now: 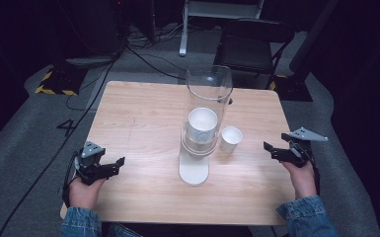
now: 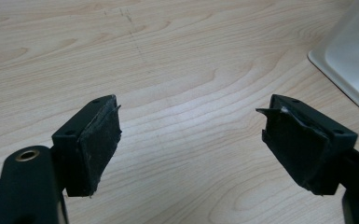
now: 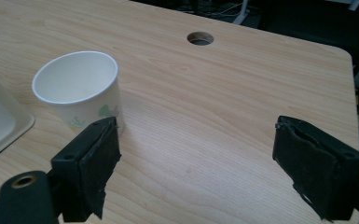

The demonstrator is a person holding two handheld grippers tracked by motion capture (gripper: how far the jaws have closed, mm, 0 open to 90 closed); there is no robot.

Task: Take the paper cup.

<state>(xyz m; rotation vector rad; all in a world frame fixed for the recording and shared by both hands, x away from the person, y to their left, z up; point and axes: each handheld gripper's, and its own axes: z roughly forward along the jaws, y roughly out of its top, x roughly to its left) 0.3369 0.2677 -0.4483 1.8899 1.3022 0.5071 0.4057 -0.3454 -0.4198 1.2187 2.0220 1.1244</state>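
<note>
Paper cup (image 1: 230, 138), upright, centre-right, beside clear dispenser (image 1: 209, 106). Left gripper (image 1: 117, 163), lower left: jaws wide, empty. Right gripper (image 1: 269, 148), right edge: jaws wide, empty.

Your left gripper (image 1: 120, 161) is matte black plastic with a small grey three-cornered plate on top and a black cable trailing off toward the table's (image 1: 143, 113) near left corner. Your right gripper (image 1: 268, 148) carries a larger, paler grey plate of the same shape at the table's right edge. Each jaw ends in a blocky black tip faced with a dark, scuffed pad (image 2: 100, 144) — frayed at the edges — with small screw holes and a brass-ringed hole (image 2: 27, 155) near the base. You wear blue denim sleeves (image 1: 80, 223), cuffs at the wrists.
</note>
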